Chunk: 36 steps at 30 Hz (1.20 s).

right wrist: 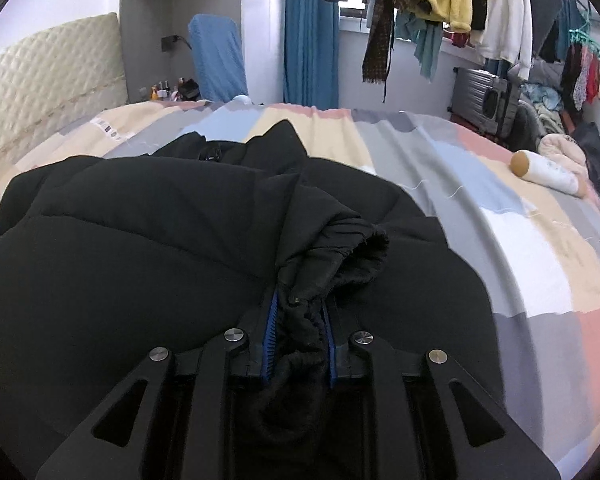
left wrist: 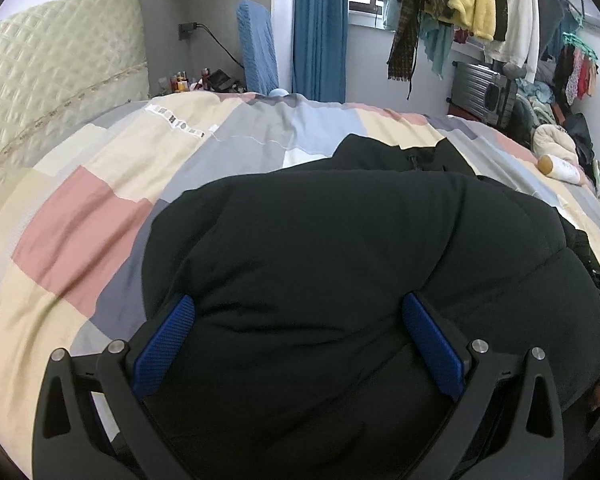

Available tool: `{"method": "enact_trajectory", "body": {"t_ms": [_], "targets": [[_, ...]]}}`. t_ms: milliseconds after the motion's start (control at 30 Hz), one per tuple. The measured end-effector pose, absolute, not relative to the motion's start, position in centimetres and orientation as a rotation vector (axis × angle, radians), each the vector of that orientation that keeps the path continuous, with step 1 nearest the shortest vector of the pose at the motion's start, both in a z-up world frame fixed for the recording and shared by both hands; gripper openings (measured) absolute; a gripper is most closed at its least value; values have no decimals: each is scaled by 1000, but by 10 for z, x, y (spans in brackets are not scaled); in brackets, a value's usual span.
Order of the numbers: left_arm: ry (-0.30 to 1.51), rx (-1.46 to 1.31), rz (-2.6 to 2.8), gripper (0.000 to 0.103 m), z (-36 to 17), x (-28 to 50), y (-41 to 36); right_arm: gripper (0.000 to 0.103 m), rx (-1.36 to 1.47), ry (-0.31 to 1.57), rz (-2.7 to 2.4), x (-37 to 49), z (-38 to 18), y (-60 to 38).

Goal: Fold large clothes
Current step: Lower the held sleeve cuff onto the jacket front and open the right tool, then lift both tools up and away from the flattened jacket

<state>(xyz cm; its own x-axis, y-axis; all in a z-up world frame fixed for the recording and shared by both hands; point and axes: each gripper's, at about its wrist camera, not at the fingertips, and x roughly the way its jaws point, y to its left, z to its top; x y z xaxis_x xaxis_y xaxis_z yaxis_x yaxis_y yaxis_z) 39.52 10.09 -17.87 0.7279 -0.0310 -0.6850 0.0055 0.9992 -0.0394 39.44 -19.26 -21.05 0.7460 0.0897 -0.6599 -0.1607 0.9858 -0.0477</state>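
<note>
A black puffer jacket (left wrist: pixel 340 260) is spread on the patchwork quilt (left wrist: pixel 80 220) of a bed, near its middle. Its sleeve cuff (right wrist: pixel 340 248) is pinched between the pads of the right claw (right wrist: pixel 300 332), whose jaws are pressed nearly together on the gathered fabric. The left claw (left wrist: pixel 298 320) is held spread wide over the jacket's padded body, with nothing gripped between its pads.

The slick, puffy fabric may be expected to slip from the narrow pinch if the sleeve is pulled hard, since only the elastic edge of the cuff appears to be caught. The body could also be dragged out of line, because it is not held down by the left claw. A bottle (right wrist: pixel 548 172) lies on the quilt at the right and could be rolled if the quilt is tugged.

The jacket's long axis is judged to run away from the cameras, with the collar (right wrist: pixel 280 136) pointing toward the far side of the bed.
</note>
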Motion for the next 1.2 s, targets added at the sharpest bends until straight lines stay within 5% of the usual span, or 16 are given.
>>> {"method": "enact_trajectory", "body": {"t_ms": [400, 500, 567, 633, 1200], "targets": [[787, -40, -1, 103, -188, 402, 96, 19, -93, 756, 161, 404, -223, -191], [789, -29, 12, 103, -182, 396, 97, 30, -96, 755, 157, 396, -211, -192], [790, -20, 23, 103, -172, 389, 98, 54, -67, 753, 161, 390, -201, -196], [783, -22, 18, 103, -158, 380, 97, 64, -32, 751, 172, 382, -188, -201], [561, -51, -36, 103, 35, 237, 91, 69, 2, 481, 239, 238, 17, -184]]}}
